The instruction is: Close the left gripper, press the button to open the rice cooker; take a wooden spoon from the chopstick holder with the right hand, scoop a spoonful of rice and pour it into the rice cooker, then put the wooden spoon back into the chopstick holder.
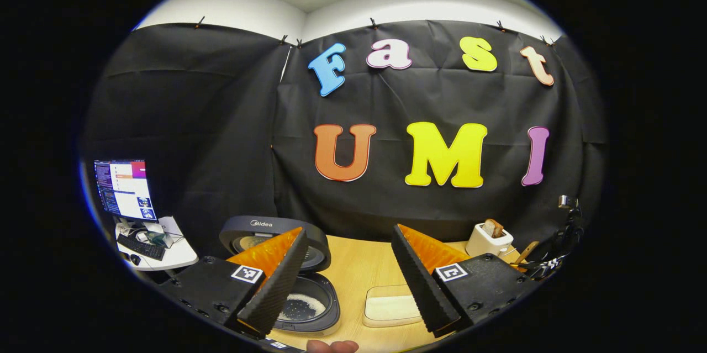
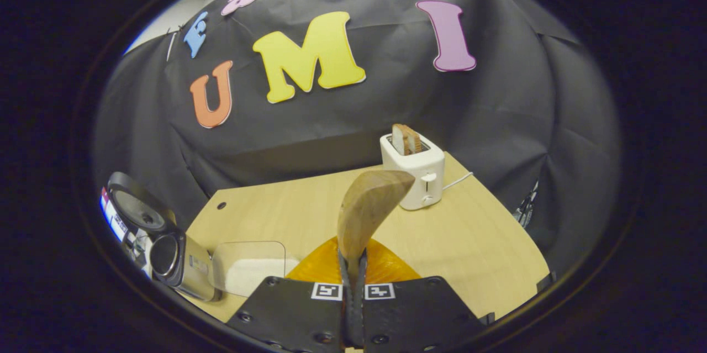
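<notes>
The dark rice cooker (image 1: 309, 309) stands open at the table's left, lid (image 1: 270, 231) raised, with white rice in the bottom of its pot. My left gripper (image 1: 349, 231) hangs above the table between the cooker and a clear box of rice (image 1: 389, 306), open wide and holding nothing. My right gripper (image 2: 353, 259) is shut on the handle of the wooden spoon (image 2: 367, 204), which stands upright with its bowl toward the toaster and bare wood facing me. The cooker (image 2: 171, 259) and the rice box (image 2: 248, 267) lie low to its left.
A white toaster (image 2: 414, 168) with bread in its slots stands at the back right of the wooden table (image 2: 475, 242). A side desk with a monitor (image 1: 124, 190) and a keyboard is beyond the cooker. A person's fingertip (image 1: 331, 346) shows at the bottom edge.
</notes>
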The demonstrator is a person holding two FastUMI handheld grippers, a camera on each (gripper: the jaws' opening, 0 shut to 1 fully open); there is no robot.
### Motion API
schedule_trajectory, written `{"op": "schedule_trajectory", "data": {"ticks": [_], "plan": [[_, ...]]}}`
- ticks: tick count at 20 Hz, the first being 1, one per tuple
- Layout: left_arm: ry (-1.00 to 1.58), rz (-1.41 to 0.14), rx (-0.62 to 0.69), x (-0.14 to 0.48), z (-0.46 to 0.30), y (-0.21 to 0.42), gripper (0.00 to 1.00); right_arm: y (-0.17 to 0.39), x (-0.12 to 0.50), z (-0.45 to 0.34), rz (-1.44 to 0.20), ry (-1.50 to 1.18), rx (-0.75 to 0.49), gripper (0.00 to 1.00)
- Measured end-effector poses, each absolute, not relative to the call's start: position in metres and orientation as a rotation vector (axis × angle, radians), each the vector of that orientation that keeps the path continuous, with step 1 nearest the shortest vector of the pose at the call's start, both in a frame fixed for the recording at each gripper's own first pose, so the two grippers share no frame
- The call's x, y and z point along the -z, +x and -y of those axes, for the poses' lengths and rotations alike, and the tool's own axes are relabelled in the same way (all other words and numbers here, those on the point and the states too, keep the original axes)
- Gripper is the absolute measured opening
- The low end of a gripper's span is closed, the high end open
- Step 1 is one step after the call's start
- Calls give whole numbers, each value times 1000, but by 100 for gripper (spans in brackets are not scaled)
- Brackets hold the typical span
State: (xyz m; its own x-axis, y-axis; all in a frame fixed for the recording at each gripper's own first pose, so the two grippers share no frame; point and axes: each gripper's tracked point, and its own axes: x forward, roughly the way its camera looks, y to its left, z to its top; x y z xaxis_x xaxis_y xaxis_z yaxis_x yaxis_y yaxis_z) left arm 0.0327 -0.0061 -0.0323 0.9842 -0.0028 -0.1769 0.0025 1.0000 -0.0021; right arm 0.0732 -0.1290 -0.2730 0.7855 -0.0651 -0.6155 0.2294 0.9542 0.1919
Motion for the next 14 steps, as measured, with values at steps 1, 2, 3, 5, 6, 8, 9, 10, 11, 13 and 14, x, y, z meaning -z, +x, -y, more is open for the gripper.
{"op": "schedule_trajectory", "data": {"ticks": [1,2,3,5,6,8,9,10,11,13,14], "plan": [[2,-180,-7,32,4,31,97,72,279,130,-657,257,164,0],[1,-183,-12,33,2,30,100,73,284,129,-662,257,164,0],[-1,-184,-18,33,2,29,97,73,290,128,-668,260,163,0],[-2,-186,-25,32,1,27,97,72,302,128,-678,255,161,0],[0,-187,-24,33,1,27,97,72,309,127,-686,248,155,0],[9,-189,-25,32,1,27,98,72,323,125,-706,251,148,0],[11,-189,-26,31,1,28,98,71,329,125,-715,248,147,0],[14,-187,-27,30,2,27,97,72,334,125,-718,243,148,0],[16,-188,-28,29,2,27,98,72,339,124,-724,236,146,0],[26,-189,-28,28,2,26,98,72,348,124,-736,231,144,0],[31,-190,-29,28,2,25,97,73,353,124,-743,228,147,0]]}}
